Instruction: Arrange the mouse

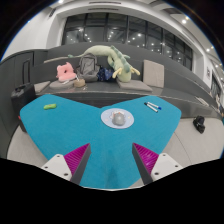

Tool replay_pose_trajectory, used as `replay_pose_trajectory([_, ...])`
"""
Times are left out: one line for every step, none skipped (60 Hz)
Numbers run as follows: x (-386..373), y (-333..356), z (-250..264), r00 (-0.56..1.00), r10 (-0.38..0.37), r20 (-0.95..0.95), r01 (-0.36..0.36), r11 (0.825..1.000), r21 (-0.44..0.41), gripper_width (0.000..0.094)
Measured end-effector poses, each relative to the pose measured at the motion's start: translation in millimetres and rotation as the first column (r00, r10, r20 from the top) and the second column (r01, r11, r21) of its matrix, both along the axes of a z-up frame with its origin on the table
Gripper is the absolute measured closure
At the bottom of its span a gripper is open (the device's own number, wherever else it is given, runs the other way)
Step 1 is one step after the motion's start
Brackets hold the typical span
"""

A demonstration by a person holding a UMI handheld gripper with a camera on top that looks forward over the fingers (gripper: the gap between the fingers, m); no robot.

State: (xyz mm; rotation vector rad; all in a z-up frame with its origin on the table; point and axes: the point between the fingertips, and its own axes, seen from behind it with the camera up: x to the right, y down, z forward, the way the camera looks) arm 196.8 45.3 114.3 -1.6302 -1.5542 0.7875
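1. Holding nothing, our gripper (107, 160) is hovering over the near edge of a teal table (60, 135), its two fingers spread wide with the magenta pads (76, 157) facing each other across bare tabletop.
2. Scanning from the left, we are seeing a small green object (50, 105) lying on the teal surface, well apart from the fingers.
3. At the middle, we are looking at a round white plate (117, 119) lying flat on the table, beyond the fingers.
4. On that plate, the grey mouse (119, 119) is sitting near its centre.
5. Further right, a small dark pen-like item (152, 105) is lying near the table's far edge.
6. Beyond the table, we are noticing a grey sofa (150, 73) carrying a pink soft toy (66, 72) and a long green plush (112, 59).
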Motion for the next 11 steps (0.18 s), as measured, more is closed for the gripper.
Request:
replay_pose_trajectory([0.0,-0.4,-0.2,1.000,0.001,0.001,-0.001,1.000,0.000,0.0079])
replay_pose_trajectory([-0.1,-0.4,-0.3,1.000,0.002,0.000,-0.002,1.000,0.003,0.0078])
replay_pose_trajectory([0.0,-0.4,-0.4,1.000,0.002,0.000,-0.002,1.000,0.008,0.0077])
replay_pose_trajectory([0.0,-0.3,0.1,1.000,0.001,-0.002,-0.001,1.000,0.011,0.0078])
replay_pose_trajectory([-0.3,-0.1,0.6,1.000,0.001,-0.005,-0.001,1.000,0.014,0.0078])
replay_pose_trajectory([0.7,-0.8,0.6,1.000,0.002,-0.007,-0.002,1.000,0.016,0.0078])
replay_pose_trajectory([-1.0,-0.9,-0.1,1.000,0.004,-0.006,-0.004,1.000,0.016,0.0080])
replay_pose_trajectory([-0.4,-2.1,-0.6,1.000,0.007,-0.003,-0.007,1.000,0.015,0.0080])
replay_pose_trajectory([-0.3,-3.1,-1.1,1.000,0.010,-0.001,-0.010,1.000,0.013,0.0079])
replay_pose_trajectory([0.0,-4.1,-1.5,1.000,0.012,0.001,-0.012,1.000,0.011,0.0078])
replay_pose_trajectory([0.3,-4.8,-2.1,1.000,0.012,0.003,-0.012,1.000,0.009,0.0078])
